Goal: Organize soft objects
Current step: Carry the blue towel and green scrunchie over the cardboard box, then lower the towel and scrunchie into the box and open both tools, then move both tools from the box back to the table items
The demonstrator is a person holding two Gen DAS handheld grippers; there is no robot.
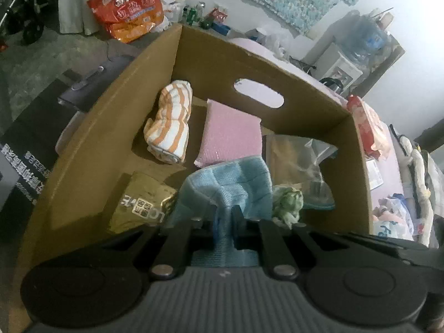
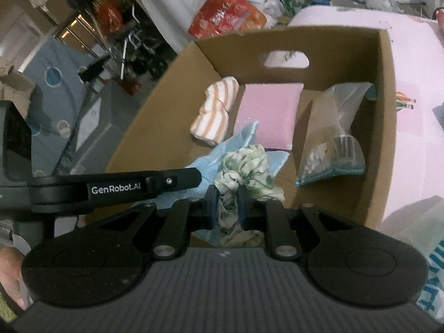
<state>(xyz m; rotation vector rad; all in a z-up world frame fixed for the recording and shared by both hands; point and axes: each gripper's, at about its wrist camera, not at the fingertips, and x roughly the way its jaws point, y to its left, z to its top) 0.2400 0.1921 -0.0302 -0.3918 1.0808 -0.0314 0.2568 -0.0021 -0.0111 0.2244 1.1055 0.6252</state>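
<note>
A cardboard box (image 1: 216,55) (image 2: 385,88) holds a rolled orange-striped towel (image 1: 170,122) (image 2: 215,111), a pink foam pad (image 1: 231,131) (image 2: 270,113) and a clear plastic bag (image 1: 305,163) (image 2: 337,130). My left gripper (image 1: 224,222) is shut on a light blue cloth (image 1: 236,183) (image 2: 241,144) above the box's near part. My right gripper (image 2: 227,202) is shut on a green-and-white patterned cloth (image 2: 247,166) (image 1: 287,202) right beside it. The left gripper's body (image 2: 116,187) shows in the right wrist view.
A gold packet (image 1: 138,202) lies in the box's near left corner. The box stands on a pink surface (image 2: 410,63). Red-orange bags (image 1: 127,5) (image 2: 227,14), bottles and clutter lie behind. A water dispenser (image 1: 358,50) stands at right, a dark case (image 1: 91,83) at left.
</note>
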